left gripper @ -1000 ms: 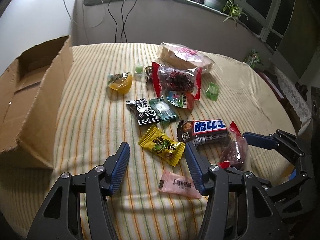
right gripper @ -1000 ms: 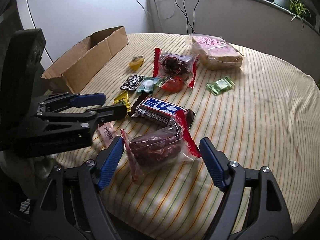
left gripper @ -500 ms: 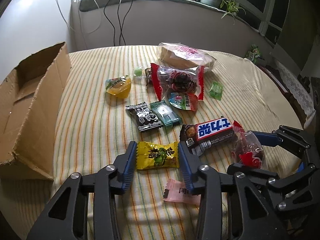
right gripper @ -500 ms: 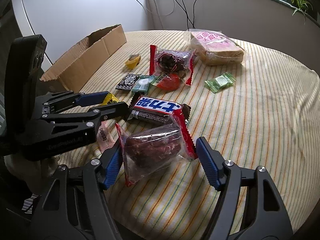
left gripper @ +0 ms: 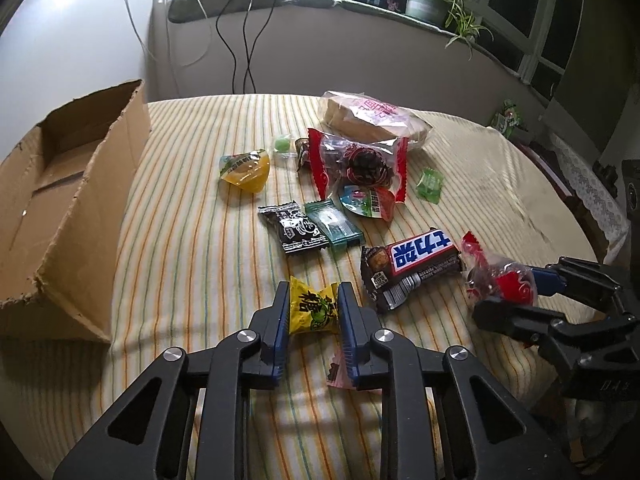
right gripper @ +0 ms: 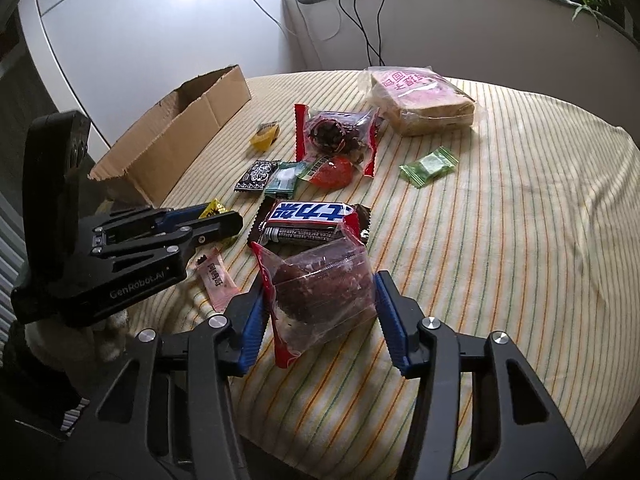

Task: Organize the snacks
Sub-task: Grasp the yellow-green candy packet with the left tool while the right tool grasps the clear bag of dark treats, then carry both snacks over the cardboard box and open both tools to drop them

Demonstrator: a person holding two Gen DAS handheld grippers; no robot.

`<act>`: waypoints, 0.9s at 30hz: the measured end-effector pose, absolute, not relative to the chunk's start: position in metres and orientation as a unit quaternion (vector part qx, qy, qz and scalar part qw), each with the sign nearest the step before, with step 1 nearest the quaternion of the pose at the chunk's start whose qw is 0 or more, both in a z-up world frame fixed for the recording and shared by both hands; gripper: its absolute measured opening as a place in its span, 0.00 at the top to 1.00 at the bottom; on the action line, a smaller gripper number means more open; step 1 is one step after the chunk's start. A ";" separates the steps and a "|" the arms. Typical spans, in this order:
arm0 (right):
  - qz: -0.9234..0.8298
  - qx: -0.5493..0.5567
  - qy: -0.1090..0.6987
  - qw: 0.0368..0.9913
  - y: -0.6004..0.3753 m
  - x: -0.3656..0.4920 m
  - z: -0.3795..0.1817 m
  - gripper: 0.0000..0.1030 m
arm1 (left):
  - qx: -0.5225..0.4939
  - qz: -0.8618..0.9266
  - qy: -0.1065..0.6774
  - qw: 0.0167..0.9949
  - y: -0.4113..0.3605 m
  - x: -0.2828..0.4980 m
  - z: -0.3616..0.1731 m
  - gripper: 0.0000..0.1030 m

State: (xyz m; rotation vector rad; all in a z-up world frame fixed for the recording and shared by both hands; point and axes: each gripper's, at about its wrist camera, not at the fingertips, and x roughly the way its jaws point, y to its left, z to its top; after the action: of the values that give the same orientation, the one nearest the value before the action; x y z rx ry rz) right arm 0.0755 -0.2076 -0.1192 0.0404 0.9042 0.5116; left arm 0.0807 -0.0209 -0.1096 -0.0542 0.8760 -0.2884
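Left wrist: hand-held gripper (left gripper: 313, 312) pinches yellow candy (left gripper: 313, 311).

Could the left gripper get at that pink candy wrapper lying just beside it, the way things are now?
Probably not right away. The left gripper is shut on the yellow candy, so its jaws are occupied. The pink wrapper lies uncovered on the striped cloth close by; nothing else blocks it.

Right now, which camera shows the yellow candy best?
The left wrist view: the yellow candy sits centred, label visible, pinched in the left gripper. The right wrist view shows only its yellow corner behind that gripper's jaws.
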 end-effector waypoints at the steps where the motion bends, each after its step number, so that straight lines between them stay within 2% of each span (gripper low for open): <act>1: 0.241 0.022 0.430 0.869 -0.210 0.075 -0.118 0.49 | -0.028 -0.140 0.423 0.895 -0.020 0.080 -0.109 0.81; 4: 0.241 0.027 0.427 0.871 -0.215 0.074 -0.114 0.49 | -0.032 -0.141 0.422 0.895 -0.020 0.079 -0.107 0.89; 12: 0.236 0.026 0.415 0.878 -0.218 0.073 -0.102 0.49 | -0.036 -0.144 0.416 0.897 -0.018 0.075 -0.104 0.91; 27: 0.277 -0.013 0.378 0.883 -0.170 0.093 -0.065 0.49 | -0.053 -0.118 0.361 0.924 0.022 0.070 -0.056 0.91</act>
State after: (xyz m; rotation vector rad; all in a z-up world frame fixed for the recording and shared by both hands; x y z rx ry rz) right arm 0.0935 -0.1702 -0.0650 -0.0273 0.7871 0.5771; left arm 0.0702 0.0216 -0.0557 -0.1088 0.7415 -0.2412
